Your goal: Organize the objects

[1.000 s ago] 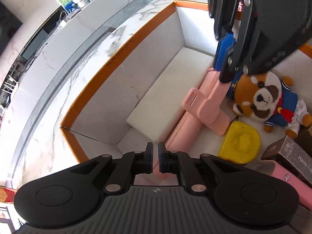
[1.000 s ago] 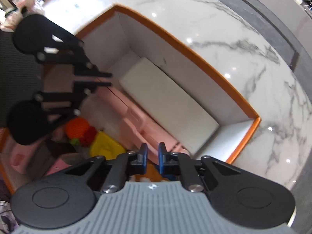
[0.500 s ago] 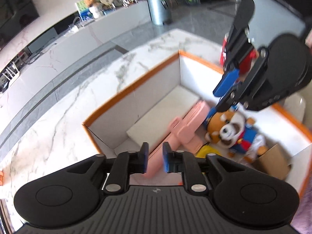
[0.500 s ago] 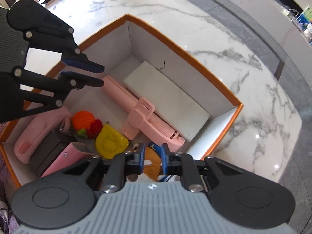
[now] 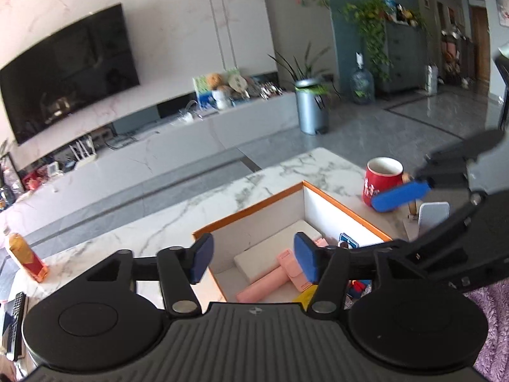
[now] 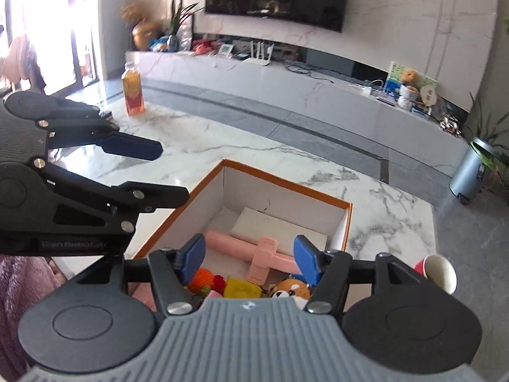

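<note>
Jaws of the left gripper (image 5: pixel 253 261) are opening and stand wide, with nothing between the blue pads (image 5: pixel 202 258). The right gripper (image 6: pixel 249 259) is opening too, its jaws wide and empty. Both hang above the box (image 6: pixel 286 187), clear of its contents.

The box is the landmark: white inside, orange along the rim, standing on a marble table (image 6: pixel 222 146). Inside, along the far wall, lies a white slab (image 6: pixel 273 226). Just beside the slab, nearer the grippers, lies a pink stick (image 6: pixel 235 243) with a pink clip (image 6: pixel 262 259) across it. At the box's near end sit an orange knit toy (image 6: pixel 205 278), a yellow piece (image 6: pixel 240 288) and a plush bear (image 6: pixel 291 288), close together and partly hidden behind the right gripper's body.

Outside the box, a red mug (image 5: pixel 380 181) stands on the table beyond its right wall in the left wrist view, with a white panel (image 5: pixel 432 215) near it. A juice bottle (image 6: pixel 133 90) stands well apart from the box, at the table's far left in the right wrist view.
</note>
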### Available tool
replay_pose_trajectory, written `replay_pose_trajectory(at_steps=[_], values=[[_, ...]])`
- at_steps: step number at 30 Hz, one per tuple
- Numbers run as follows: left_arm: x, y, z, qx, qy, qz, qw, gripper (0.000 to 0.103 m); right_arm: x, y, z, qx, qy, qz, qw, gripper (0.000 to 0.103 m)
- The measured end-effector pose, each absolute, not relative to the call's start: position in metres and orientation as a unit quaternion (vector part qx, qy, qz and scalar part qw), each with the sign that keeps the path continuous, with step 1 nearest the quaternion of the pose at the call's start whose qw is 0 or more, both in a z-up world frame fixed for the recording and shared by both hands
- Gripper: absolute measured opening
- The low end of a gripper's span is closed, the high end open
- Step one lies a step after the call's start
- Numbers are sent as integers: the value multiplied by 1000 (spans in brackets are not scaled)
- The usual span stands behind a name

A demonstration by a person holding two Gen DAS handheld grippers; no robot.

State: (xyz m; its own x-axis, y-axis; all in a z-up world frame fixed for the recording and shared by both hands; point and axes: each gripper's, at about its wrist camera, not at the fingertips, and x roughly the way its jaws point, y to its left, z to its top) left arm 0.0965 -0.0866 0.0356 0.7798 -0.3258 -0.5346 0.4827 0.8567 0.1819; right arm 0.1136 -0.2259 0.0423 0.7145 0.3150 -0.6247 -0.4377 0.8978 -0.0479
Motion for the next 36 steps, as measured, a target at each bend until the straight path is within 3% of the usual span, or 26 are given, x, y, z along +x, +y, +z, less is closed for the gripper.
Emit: replay_pose_trajectory(at_steps=[6, 13, 36], values=[[60, -80, 34, 137, 205, -163, 955, 88, 57, -235, 37, -63, 272, 144, 949, 79], [36, -84, 20, 118, 198, -118, 966, 94, 25, -246, 29, -11, 244, 97, 965, 89], [35, -109, -44, 146, 280, -60, 947, 94, 19, -260, -37, -9, 257, 47, 965, 89]])
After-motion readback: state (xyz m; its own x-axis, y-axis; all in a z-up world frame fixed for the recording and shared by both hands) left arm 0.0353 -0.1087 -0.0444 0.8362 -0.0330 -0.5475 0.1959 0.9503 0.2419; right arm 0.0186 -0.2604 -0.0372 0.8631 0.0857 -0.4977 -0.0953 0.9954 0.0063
